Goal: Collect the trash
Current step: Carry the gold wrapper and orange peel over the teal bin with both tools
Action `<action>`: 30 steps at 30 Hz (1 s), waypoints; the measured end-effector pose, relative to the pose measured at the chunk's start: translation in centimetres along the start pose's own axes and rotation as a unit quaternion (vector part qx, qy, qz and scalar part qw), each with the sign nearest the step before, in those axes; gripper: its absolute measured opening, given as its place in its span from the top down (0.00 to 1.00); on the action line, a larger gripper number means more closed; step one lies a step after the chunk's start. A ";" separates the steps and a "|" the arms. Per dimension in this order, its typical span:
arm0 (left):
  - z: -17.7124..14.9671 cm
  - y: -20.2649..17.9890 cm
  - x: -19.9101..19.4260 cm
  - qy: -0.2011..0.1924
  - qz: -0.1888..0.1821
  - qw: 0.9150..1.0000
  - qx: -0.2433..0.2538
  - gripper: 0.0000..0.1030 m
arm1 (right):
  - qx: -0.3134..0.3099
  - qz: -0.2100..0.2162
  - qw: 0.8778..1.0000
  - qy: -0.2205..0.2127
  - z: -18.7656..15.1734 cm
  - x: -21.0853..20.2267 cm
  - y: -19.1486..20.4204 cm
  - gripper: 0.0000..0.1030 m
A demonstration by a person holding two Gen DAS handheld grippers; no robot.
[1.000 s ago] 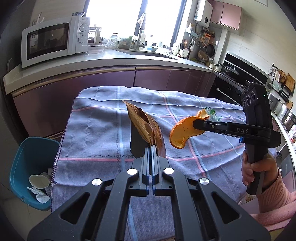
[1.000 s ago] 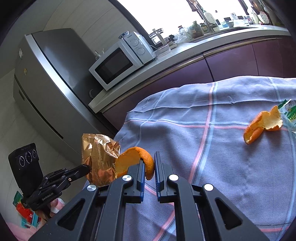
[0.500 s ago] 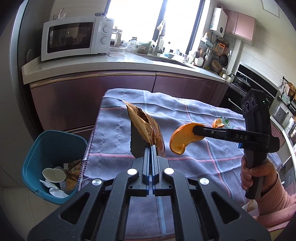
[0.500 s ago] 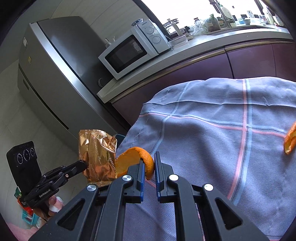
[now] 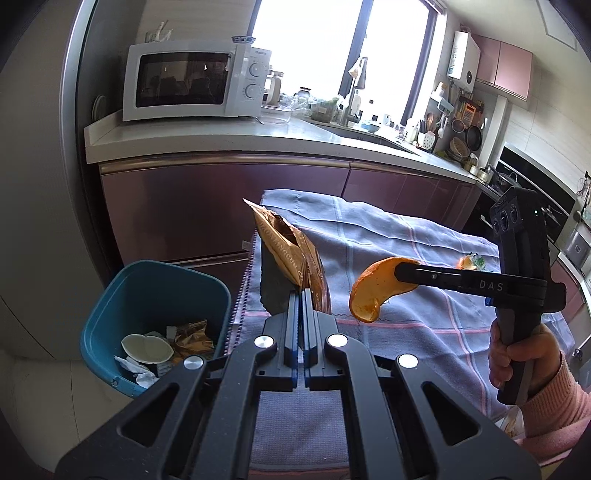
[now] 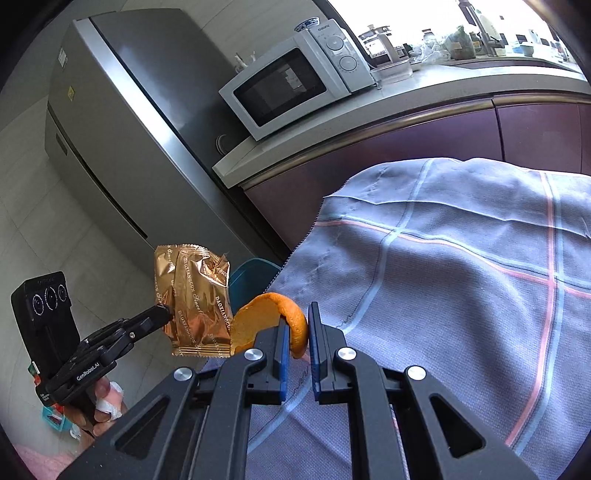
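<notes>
Checked cloth [image 5: 388, 236] behind; wrapper [image 5: 291, 258] upright, peel [image 5: 373, 291] curving downward.

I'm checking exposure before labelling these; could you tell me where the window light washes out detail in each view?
Left wrist view: the window is blown white, yet the gold wrapper and orange peel stay readable. Right wrist view: the window strip clips at the top; the fridge is dim.

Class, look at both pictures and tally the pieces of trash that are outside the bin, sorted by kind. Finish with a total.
Gold wrappers: 1, held in the left gripper (wrapper)
Orange peels: 2, one in the right gripper (held peel), one lying on the cloth (far peel)
Green-and-white scraps: 1, beside the far peel (scrap)
Total: 4
</notes>
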State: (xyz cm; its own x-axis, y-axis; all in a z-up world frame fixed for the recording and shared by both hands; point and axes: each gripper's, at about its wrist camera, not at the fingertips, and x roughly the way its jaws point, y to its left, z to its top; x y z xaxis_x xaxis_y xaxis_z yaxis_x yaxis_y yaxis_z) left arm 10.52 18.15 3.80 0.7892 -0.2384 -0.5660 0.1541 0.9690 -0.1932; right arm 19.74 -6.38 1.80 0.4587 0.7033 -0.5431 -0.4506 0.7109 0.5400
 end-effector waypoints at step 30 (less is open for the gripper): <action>-0.5 7.7 -0.2 0.008 0.077 0.996 -0.050 0.98 | -0.047 0.028 0.997 0.057 1.7 7.6 5.1 0.92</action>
State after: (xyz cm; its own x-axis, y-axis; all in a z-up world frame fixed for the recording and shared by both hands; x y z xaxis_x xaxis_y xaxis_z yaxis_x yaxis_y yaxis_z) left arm 11.24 25.58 2.03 0.7894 -0.0887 -0.6075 -0.0290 0.9830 -0.1813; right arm 22.26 2.58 1.53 0.3438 0.7342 -0.5854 -0.5462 0.6635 0.5114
